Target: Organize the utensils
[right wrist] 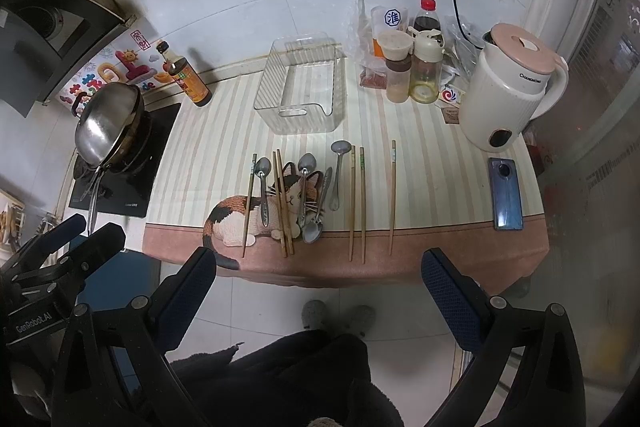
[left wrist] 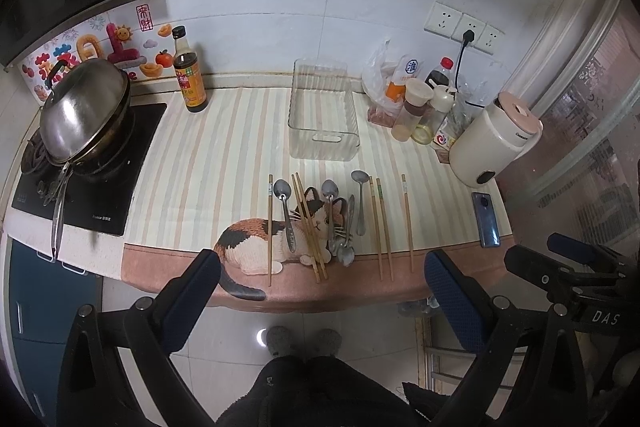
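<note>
While both grippers hang back off the counter's near edge, the utensils lie in a row on the striped cat-print mat (left wrist: 224, 131), at twelve o'clock from the left gripper (left wrist: 322, 291) and the right gripper (right wrist: 318, 285). Both grippers stand spread wide with nothing between their blue textured pads (left wrist: 452, 299), tilted down toward the counter.

Wooden chopsticks (right wrist: 357, 203) lie straight and slim, pointing away from the edge; among them rest shiny metal spoons (right wrist: 305, 173), one (right wrist: 314, 229) with its bowl toward the edge. Beyond the row, again at twelve o'clock, sits a clear ribbed plastic bin (right wrist: 300, 87), rectangular with a handle slot. A cream electric kettle (right wrist: 512, 87) stands at two o'clock, a steel-lidded wok (left wrist: 84, 111) at ten.
</note>
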